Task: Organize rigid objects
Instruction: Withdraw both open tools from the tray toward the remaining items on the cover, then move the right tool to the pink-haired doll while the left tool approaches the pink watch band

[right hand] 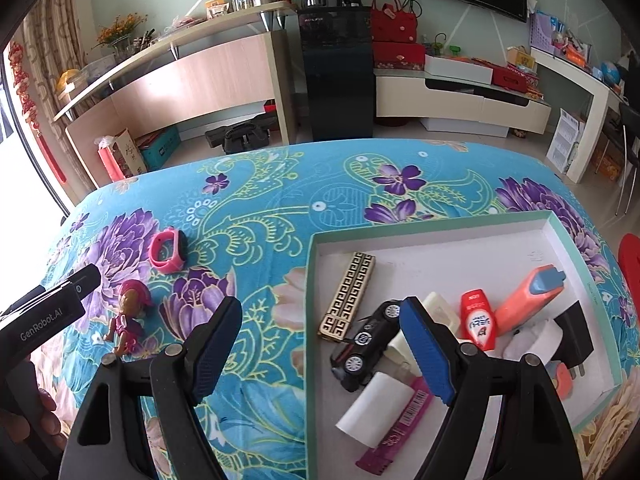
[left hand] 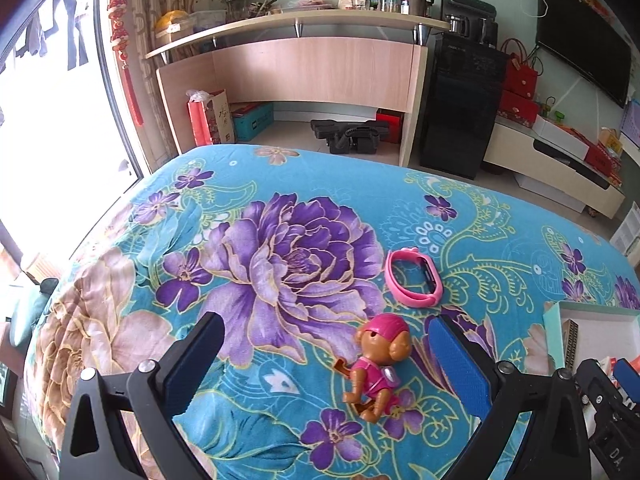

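A small toy figure (left hand: 376, 364) with a pink cap lies on the floral blue bedspread (left hand: 280, 208). It sits between the fingers of my left gripper (left hand: 336, 364), nearer the right pad and untouched; the jaws stand wide open. Just beyond it lies a pink watch band (left hand: 414, 278). My right gripper (right hand: 322, 346) hovers open at the left edge of a teal-rimmed white box (right hand: 432, 224), empty. In the box are a black toy car (right hand: 366, 344), a gold patterned case (right hand: 348, 296), a red bottle (right hand: 478, 320) and several other items. The right wrist view also shows the toy figure (right hand: 130, 320) and the watch band (right hand: 168, 256).
The left gripper's black housing (right hand: 44, 320) and a hand (right hand: 36, 412) fill the lower left of the right wrist view. Beyond the bed's far edge stand a wooden desk (left hand: 312, 68), a black cabinet (left hand: 460, 108) and a low TV bench (right hand: 460, 100). A bright window (left hand: 52, 120) is at the left.
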Tool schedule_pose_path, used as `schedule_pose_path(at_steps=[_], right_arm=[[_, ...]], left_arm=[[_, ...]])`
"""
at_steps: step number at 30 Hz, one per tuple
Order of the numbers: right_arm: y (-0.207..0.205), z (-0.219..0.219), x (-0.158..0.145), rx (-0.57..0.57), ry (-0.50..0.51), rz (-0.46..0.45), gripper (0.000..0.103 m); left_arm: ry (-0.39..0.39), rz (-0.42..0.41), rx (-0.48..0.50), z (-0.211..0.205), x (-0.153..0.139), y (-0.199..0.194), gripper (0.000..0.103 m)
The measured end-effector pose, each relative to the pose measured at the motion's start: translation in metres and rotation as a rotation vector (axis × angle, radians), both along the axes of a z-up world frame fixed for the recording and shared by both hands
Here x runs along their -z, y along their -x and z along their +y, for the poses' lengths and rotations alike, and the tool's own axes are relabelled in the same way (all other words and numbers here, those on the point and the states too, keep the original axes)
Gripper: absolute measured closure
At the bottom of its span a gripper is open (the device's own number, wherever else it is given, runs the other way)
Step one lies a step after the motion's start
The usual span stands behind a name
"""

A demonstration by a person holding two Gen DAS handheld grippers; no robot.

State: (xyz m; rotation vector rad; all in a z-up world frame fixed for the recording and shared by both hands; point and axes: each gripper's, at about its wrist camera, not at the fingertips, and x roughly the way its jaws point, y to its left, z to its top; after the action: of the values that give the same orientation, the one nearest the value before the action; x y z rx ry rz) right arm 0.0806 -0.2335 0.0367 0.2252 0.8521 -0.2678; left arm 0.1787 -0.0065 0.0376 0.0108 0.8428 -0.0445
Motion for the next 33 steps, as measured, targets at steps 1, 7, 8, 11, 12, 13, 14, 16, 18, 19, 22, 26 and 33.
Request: schedule_pose_path(at_steps=[1, 7, 8, 11, 12, 13, 14, 16, 18, 19, 22, 26, 33], right_arm=[[-0.003, 0.005, 0.002, -0.010, -0.002, 0.001, 0.021], [-0.019, 0.034, 0.008, -0.073, -0.014, -0.014, 0.021], [-0.022, 0.039, 0.009, -0.085, -0.013, -0.018, 0.021], [-0.028, 0.053, 0.013, -0.120, -0.017, -0.022, 0.021], [-0.030, 0.057, 0.015, -0.129, -0.019, -0.024, 0.021], [-0.033, 0.061, 0.017, -0.136, -0.025, -0.025, 0.021], [-0.035, 0.066, 0.019, -0.146, -0.034, -0.024, 0.021], [-0.041, 0.074, 0.024, -0.173, -0.052, -0.020, 0.021], [-0.046, 0.084, 0.029, -0.196, -0.051, -0.017, 0.021], [-0.047, 0.089, 0.031, -0.206, -0.048, -0.016, 0.021], [-0.052, 0.100, 0.036, -0.230, -0.055, -0.012, 0.021], [-0.057, 0.113, 0.043, -0.261, -0.053, -0.003, 0.021], [-0.064, 0.126, 0.049, -0.293, -0.047, 0.021, 0.021]], left_arm=[[0.001, 0.001, -0.013, 0.007, 0.000, -0.001, 0.000], [0.011, 0.015, -0.104, 0.046, 0.003, -0.006, 0.000], [0.014, 0.018, -0.114, 0.051, 0.004, -0.007, 0.000], [0.018, 0.026, -0.133, 0.063, 0.007, -0.008, 0.000], [0.016, 0.028, -0.138, 0.066, 0.008, -0.009, 0.000], [0.015, 0.029, -0.143, 0.070, 0.008, -0.009, 0.000], [0.015, 0.030, -0.150, 0.073, 0.010, -0.009, 0.000], [0.020, 0.040, -0.162, 0.078, 0.014, -0.012, 0.000], [0.030, 0.068, -0.162, 0.080, 0.023, -0.016, 0.000], [0.034, 0.081, -0.159, 0.081, 0.027, -0.017, 0.000], [0.040, 0.115, -0.153, 0.082, 0.038, -0.021, 0.000], [0.048, 0.124, -0.159, 0.087, 0.043, -0.024, 0.000], [0.041, 0.165, -0.165, 0.093, 0.056, -0.029, 0.000]])
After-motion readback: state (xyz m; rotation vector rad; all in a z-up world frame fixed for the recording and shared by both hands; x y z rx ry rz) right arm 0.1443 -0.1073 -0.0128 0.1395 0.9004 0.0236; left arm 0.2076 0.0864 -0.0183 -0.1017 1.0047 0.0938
